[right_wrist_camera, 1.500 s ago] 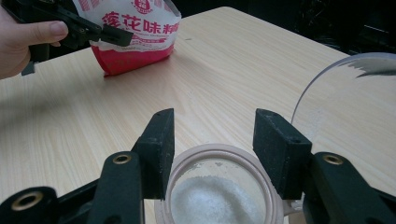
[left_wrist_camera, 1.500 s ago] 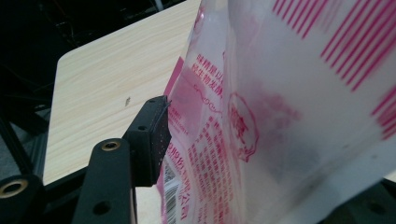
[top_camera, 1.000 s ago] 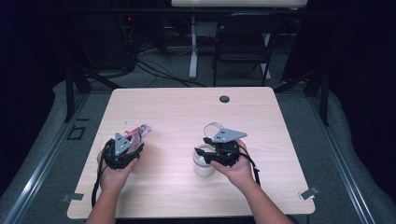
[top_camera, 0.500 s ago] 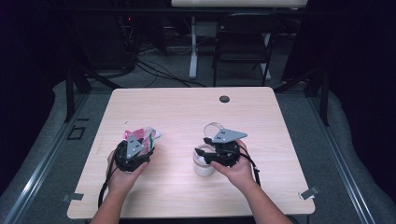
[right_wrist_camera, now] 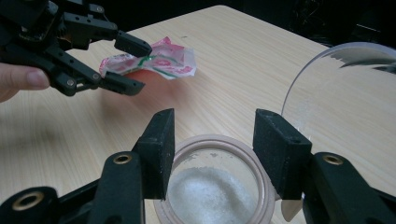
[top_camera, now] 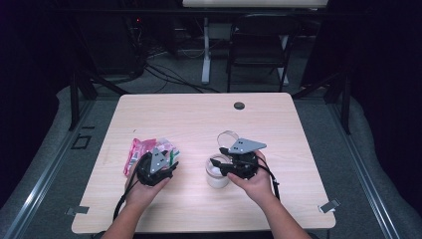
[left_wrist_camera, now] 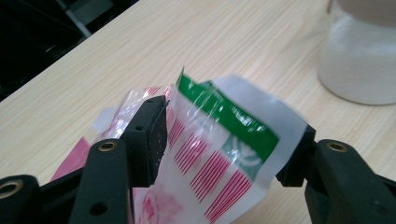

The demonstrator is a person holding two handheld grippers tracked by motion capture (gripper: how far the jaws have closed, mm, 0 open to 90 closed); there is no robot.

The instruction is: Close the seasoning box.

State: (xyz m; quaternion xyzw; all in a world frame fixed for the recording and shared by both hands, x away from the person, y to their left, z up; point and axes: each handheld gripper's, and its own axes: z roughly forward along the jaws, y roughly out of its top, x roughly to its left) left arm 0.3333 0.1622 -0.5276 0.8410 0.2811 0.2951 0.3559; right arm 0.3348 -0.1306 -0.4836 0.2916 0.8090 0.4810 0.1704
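One sachet (left_wrist_camera: 219, 154) sits pinched in the left gripper (left_wrist_camera: 224, 144); the right gripper (right_wrist_camera: 212, 140), jaws spread, hovers over one open jar (right_wrist_camera: 215, 186) of white powder

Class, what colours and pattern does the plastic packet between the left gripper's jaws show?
The packet: clear plastic, red stripes, green band; best in left gripper view.

Surface (top_camera: 199, 119) lit evenly from above; room beyond stayed dark. Plastic packet (left_wrist_camera: 219, 140) showed glare and edge blur; glass jar (left_wrist_camera: 359, 60) behind sat out of focus.
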